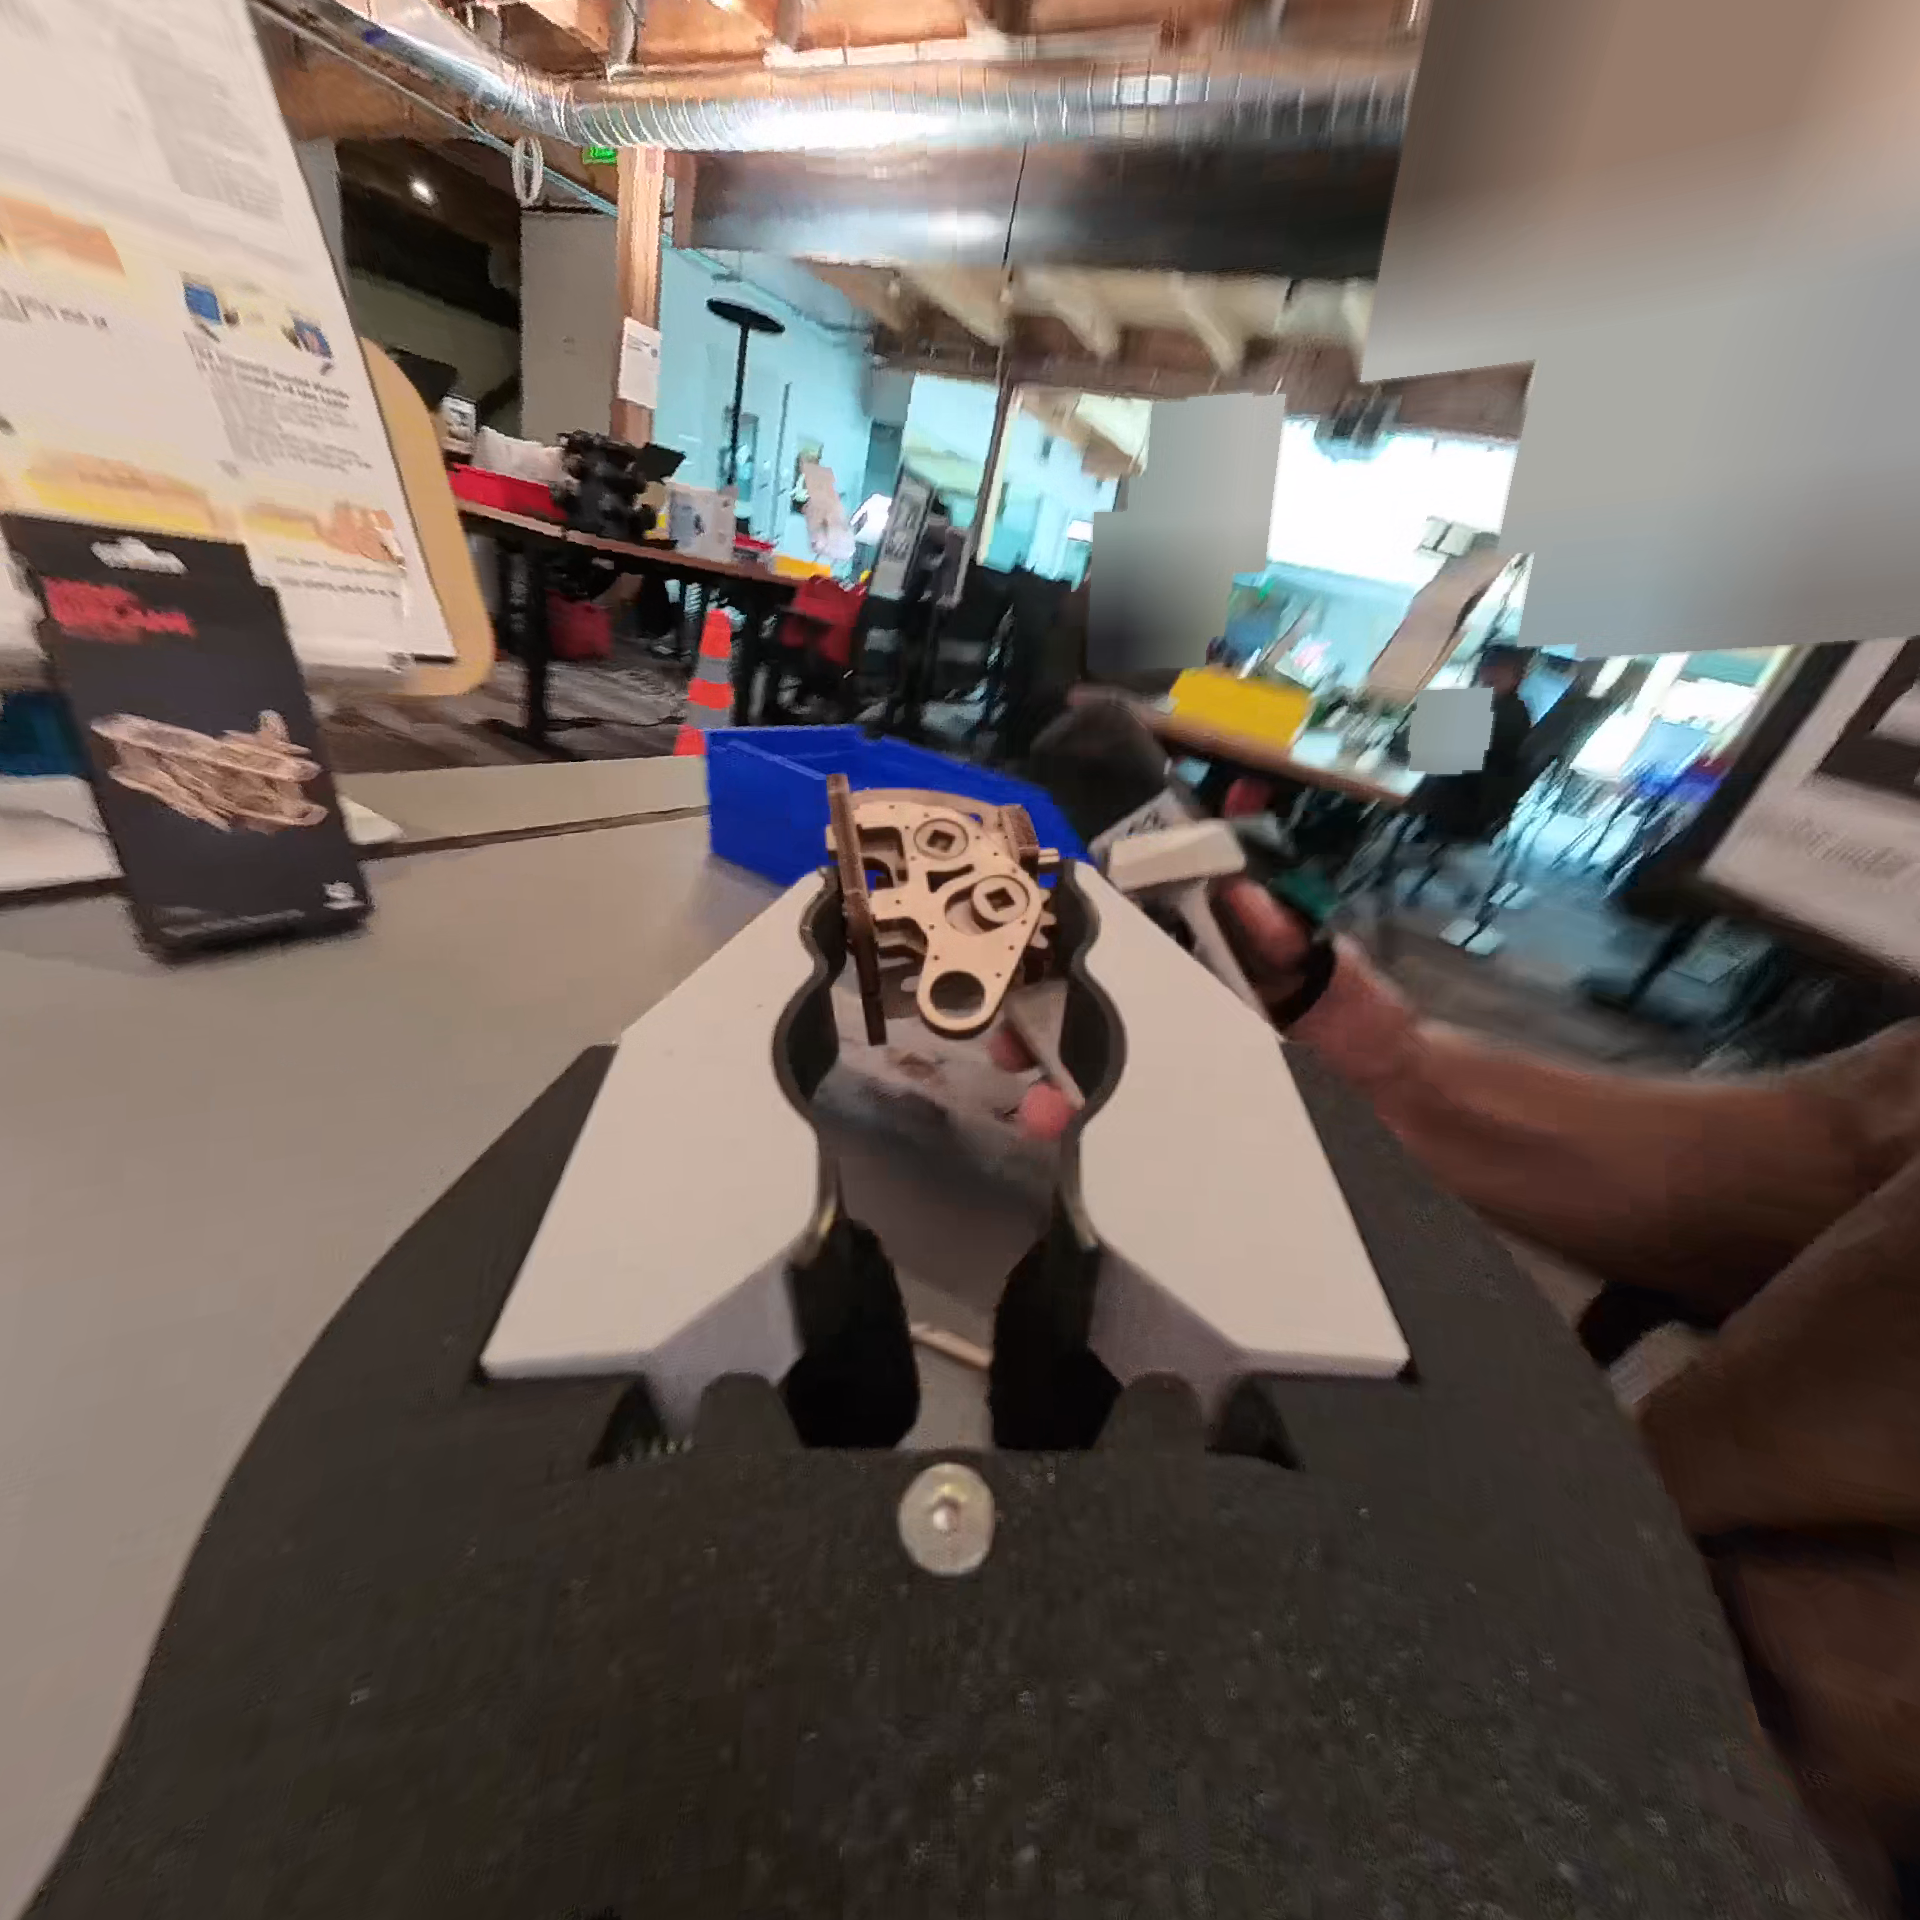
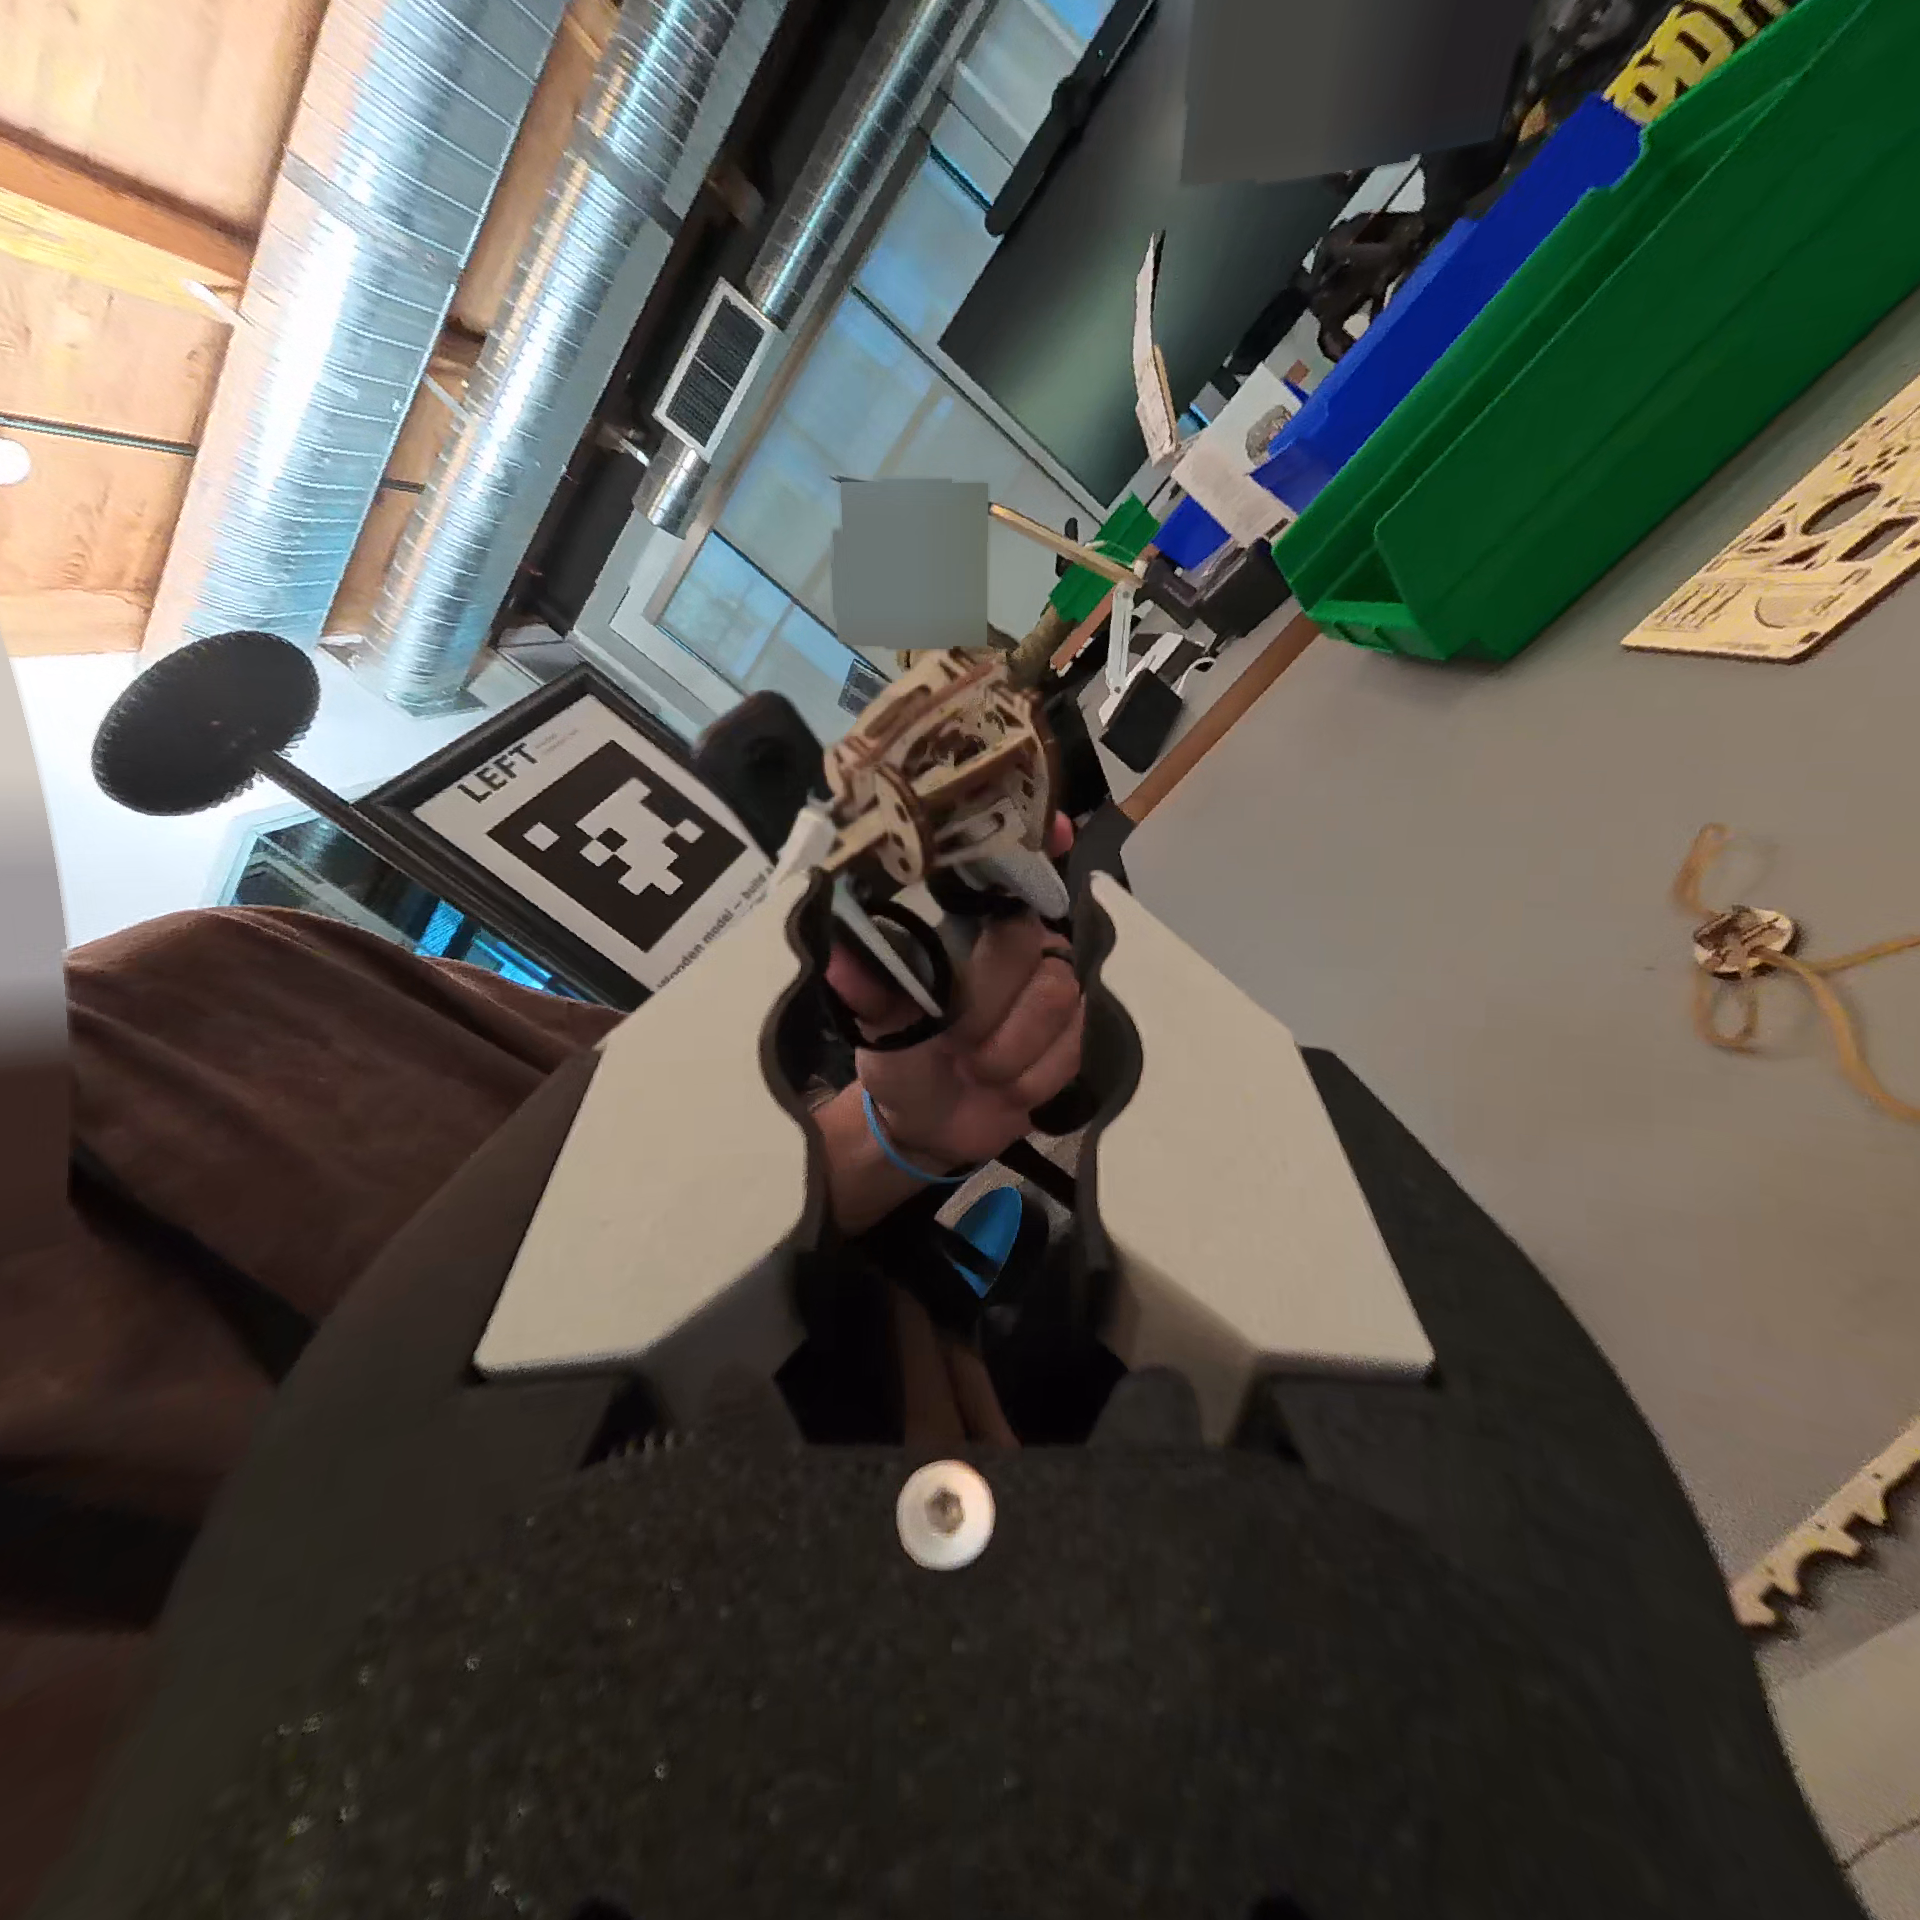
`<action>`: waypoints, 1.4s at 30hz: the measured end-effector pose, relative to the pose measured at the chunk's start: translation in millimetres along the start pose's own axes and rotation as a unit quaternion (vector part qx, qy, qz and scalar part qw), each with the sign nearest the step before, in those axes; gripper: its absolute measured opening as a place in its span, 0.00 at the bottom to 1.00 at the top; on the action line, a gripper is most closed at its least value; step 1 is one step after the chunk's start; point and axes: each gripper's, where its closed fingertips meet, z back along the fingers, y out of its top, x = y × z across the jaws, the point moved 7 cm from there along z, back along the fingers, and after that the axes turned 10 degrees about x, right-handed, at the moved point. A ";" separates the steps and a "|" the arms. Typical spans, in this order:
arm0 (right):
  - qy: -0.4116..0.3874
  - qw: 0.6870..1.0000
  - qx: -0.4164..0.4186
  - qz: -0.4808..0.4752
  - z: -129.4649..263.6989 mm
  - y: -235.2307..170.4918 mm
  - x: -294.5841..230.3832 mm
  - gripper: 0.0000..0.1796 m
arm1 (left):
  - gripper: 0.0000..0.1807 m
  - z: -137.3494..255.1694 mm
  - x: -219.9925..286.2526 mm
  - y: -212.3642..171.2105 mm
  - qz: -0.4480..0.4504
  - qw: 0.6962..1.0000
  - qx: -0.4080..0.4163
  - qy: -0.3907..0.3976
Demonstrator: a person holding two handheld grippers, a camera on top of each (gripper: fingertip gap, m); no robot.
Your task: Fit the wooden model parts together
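While my left gripper [image 1: 940,925] clamps the wooden gear assembly [image 1: 940,914] between its tips, clear of the grey table [image 1: 312,1039], I judge this a mid-fitting step. My right gripper [image 2: 940,894] stands with its jaws apart just short of the same assembly, gripping nothing. Next I'd need to fetch a loose part: the cut sheet [image 2: 1808,561] and rubber band [image 2: 1745,966] lie farther off to its right, before the green bin [image 2: 1621,395].
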 end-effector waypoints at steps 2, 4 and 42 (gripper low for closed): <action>-0.006 1.000 -0.002 0.028 1.1 -0.2 -1.5 0.25 | 0.21 2.3 -6.1 2.8 0.055 0.998 0.019 -0.007; -0.013 0.997 -0.007 0.081 1.8 1.1 -5.7 0.25 | 0.21 3.9 -9.4 5.2 0.079 0.996 0.032 -0.010; 0.047 0.976 -0.024 0.211 -6.6 -5.3 -39.8 0.19 | 0.20 0.5 19.3 2.7 0.173 0.972 0.024 -0.157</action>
